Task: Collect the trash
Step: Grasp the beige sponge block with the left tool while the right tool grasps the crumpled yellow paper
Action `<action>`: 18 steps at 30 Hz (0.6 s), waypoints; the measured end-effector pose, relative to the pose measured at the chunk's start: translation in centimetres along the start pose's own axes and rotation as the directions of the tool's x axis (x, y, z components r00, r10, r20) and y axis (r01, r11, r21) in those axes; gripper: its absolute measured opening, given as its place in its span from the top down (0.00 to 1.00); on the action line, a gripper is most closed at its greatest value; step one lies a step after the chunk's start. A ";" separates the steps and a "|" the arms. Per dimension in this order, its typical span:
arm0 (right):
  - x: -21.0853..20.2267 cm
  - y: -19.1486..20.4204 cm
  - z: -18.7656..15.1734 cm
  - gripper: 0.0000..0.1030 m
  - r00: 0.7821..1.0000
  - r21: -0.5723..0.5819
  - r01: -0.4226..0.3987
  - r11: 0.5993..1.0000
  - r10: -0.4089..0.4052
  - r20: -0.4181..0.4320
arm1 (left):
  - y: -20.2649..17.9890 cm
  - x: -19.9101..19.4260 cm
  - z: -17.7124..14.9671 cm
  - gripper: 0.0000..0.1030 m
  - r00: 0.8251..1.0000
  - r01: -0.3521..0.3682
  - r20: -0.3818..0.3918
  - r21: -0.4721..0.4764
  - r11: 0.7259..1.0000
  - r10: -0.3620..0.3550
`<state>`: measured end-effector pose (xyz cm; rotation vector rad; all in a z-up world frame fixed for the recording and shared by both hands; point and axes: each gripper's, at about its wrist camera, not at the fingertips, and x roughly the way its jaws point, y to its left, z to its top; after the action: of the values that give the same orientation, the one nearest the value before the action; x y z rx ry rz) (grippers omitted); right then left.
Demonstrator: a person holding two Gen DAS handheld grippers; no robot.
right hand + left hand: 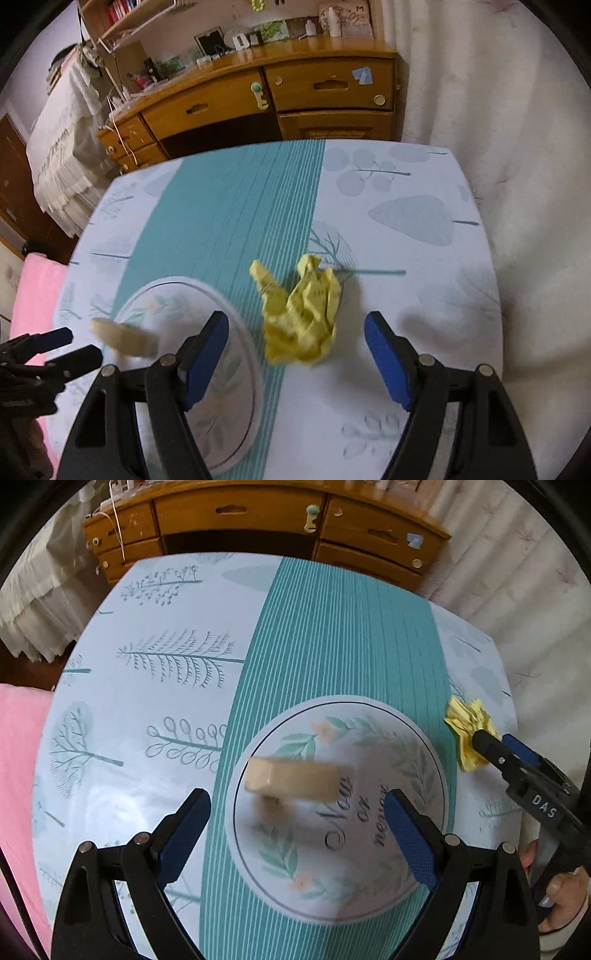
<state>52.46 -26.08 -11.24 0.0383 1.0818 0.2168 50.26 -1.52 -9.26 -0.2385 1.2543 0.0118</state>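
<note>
Teal stripes run down the middle of the tablecloth [229, 206], which we see reaching the far table edge just short of a wooden desk [295, 92]; pale curtain [498, 110] hangs along the right edge, and a pink cloth [18, 757] lies off the left. Broad bare cloth stretches ahead of both tools. Our left gripper [297, 812] stands spread wide over a round floral lid [369, 867] with a beige knob [291, 779], gripping nothing. Our right gripper [295, 332] is likewise agape, empty, with the crumpled yellow paper [303, 317] lying on the cloth just beyond its fingertips, at the stripe's right border beside the lid, creased and faintly printed.
</note>
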 end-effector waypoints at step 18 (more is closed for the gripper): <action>2.8 0.2 -0.9 0.63 0.999 -0.062 0.033 0.998 -0.032 0.017 | -0.6 4.6 0.6 0.41 0.997 -0.044 -0.059 0.003 0.999 0.044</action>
<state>52.91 -25.40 -14.04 -0.0334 1.0587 0.2208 52.40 -2.55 -13.34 -0.2114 1.3184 0.0418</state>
